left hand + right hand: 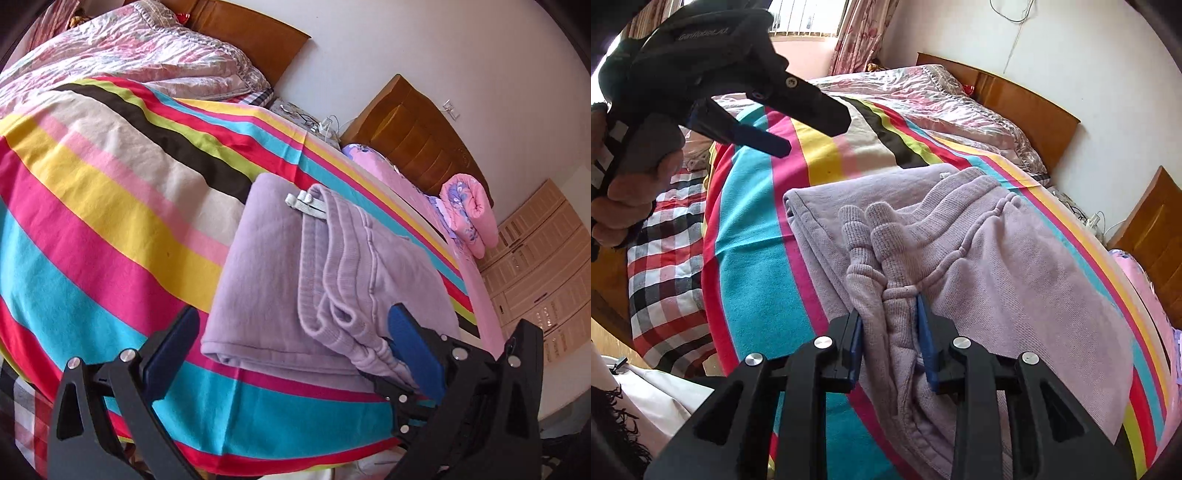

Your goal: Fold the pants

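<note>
Lilac pants (280,280) lie folded on a striped bedspread (110,206), with the ribbed cuffs and waistband stacked on top. My left gripper (295,332) is open and empty, held just above the near edge of the pants. In the right wrist view my right gripper (890,332) is shut on the ribbed cuffs (882,266) of the pants (1015,295). The left gripper (768,122) also shows there at upper left, open, raised over the bedspread (753,236) in a hand.
A pink quilt (147,55) lies bunched at the head of the bed by a wooden headboard (251,33). A second bed with pink bedding (469,218) stands to the right. A plaid sheet (668,251) hangs at the bed's left side.
</note>
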`<act>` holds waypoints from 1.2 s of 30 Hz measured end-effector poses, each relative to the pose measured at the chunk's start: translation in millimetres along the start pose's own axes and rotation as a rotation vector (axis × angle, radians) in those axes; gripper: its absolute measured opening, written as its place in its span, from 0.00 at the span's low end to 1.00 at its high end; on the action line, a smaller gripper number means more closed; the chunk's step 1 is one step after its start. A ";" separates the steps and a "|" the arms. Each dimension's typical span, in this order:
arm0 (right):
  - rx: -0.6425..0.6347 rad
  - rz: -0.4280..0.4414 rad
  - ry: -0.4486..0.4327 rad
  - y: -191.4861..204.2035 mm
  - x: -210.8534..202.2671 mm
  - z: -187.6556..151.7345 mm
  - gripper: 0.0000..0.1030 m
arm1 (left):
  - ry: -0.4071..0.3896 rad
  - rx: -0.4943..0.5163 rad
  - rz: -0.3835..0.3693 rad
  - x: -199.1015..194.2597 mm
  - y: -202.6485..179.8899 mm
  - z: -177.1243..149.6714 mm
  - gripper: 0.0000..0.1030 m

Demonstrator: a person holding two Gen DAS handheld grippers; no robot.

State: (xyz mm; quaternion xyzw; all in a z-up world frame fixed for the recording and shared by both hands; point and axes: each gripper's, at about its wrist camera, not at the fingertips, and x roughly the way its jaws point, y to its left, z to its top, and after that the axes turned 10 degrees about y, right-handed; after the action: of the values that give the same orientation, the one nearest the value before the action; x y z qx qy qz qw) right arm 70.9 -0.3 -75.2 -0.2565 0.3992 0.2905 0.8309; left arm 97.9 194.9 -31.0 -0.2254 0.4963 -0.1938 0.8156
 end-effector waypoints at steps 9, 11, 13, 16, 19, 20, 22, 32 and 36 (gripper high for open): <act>0.145 0.241 -0.031 -19.7 -24.8 22.1 0.48 | 0.049 0.017 -0.036 26.0 -13.5 -1.0 0.99; 0.153 0.193 0.032 -23.6 -13.4 27.9 0.42 | 0.040 0.008 -0.022 24.4 -10.2 -0.7 0.99; 0.164 0.182 0.092 -26.1 1.6 26.5 0.37 | 0.032 -0.005 -0.008 22.1 -5.2 -0.7 0.99; 0.128 0.165 0.056 -20.4 4.8 17.9 0.19 | 0.021 -0.027 0.004 17.7 4.2 0.1 0.99; 0.131 0.158 -0.019 -21.6 -13.4 20.1 0.11 | 0.004 -0.051 0.009 12.6 11.6 1.2 0.99; 0.121 0.148 -0.044 -20.9 -23.5 23.5 0.11 | -0.006 -0.057 0.007 10.2 13.3 1.8 0.99; 0.096 0.132 -0.074 -17.9 -36.3 31.8 0.11 | -0.025 -0.064 0.006 6.4 14.9 3.5 0.99; -0.003 0.195 0.038 10.2 -0.6 14.1 0.75 | -0.034 -0.067 0.028 5.9 16.5 1.3 0.99; -0.067 0.093 0.053 20.6 4.1 7.2 0.55 | -0.037 -0.067 0.029 4.2 15.3 0.0 0.99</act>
State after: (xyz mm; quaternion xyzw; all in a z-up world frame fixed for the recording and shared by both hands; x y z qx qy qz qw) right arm 62.5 19.9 -78.6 -0.2727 0.4227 0.3351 0.7967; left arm 101.0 205.2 -42.6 -0.2488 0.4906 -0.1612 0.8194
